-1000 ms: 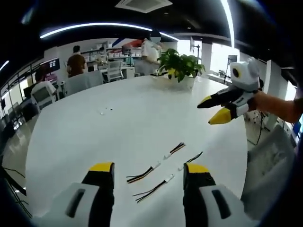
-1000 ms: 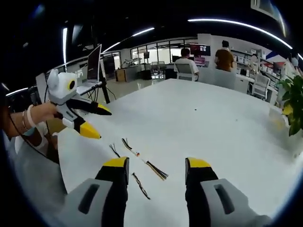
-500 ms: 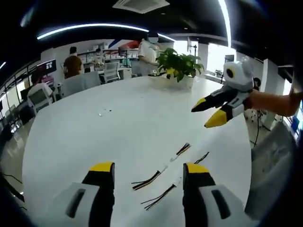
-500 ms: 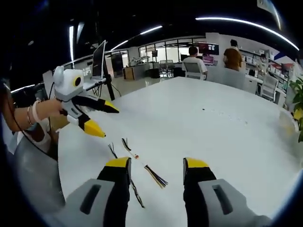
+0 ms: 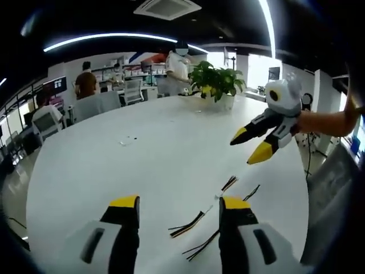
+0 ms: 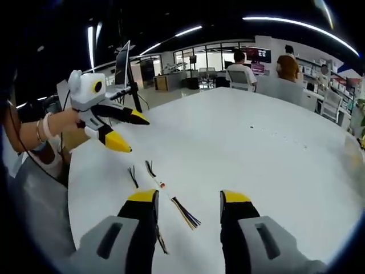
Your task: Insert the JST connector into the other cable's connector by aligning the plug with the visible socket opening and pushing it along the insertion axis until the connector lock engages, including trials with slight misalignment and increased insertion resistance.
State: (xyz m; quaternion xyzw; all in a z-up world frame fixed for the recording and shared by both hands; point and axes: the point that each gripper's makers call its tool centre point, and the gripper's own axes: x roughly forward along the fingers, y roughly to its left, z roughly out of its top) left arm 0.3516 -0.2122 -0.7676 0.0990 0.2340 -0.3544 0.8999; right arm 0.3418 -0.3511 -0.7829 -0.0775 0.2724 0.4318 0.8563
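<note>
Two thin multi-wire cables with small white JST connectors lie side by side on the white table (image 5: 142,165). One cable (image 5: 201,215) runs between my left gripper's jaws; the other cable (image 5: 251,191) passes behind its right jaw. My left gripper (image 5: 179,202) is open above them and holds nothing. My right gripper (image 5: 251,145) hovers open to the right, held by a hand. In the right gripper view the nearer cable (image 6: 171,197) with its connector lies just ahead of my open right gripper (image 6: 188,197). The second cable (image 6: 133,176) is to its left, and the left gripper (image 6: 130,132) is open beyond it.
A potted plant (image 5: 215,80) stands at the table's far side. Several people sit or stand at desks beyond it. A monitor on a stand (image 6: 122,65) is off the table's edge. The table edge (image 6: 71,188) curves close to the cables on the person's side.
Both cameras have shifted, so the cables sit lower and closer to each gripper's jaws. The cables have not moved on the table. Both grippers stay open.
</note>
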